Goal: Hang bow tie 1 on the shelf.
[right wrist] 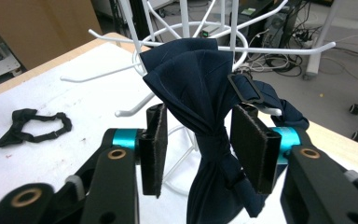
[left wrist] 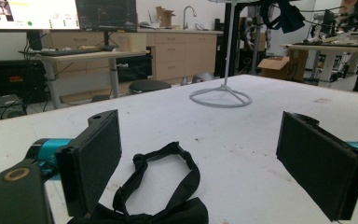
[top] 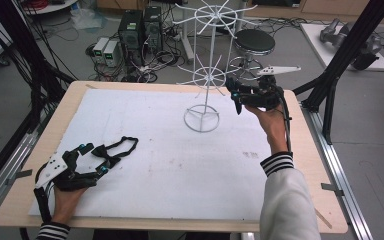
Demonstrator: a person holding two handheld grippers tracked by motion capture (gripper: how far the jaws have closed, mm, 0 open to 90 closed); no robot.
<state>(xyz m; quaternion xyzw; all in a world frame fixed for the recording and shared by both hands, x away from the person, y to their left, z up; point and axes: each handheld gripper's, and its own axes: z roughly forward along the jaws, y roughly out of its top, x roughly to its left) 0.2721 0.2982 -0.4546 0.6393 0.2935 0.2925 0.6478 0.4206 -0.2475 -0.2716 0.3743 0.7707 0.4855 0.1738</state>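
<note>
No lettering can be made out: the writing on the monitor (left wrist: 30, 14) at the upper left of the left gripper view is too small to read.

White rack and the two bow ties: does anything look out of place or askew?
Nothing is damaged. The navy bow tie hangs vertically at the white rack between the right gripper's parted pads; the black bow tie lies on the table.

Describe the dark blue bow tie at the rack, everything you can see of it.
The dark blue bow tie looks like pleated fabric, cinched by a knot at its middle, with a strap and a dark slider buckle. It hangs upright against a prong of the white wire rack, strap looped over the wire. The right gripper has its pads either side of the knot, not pressing it.
</note>
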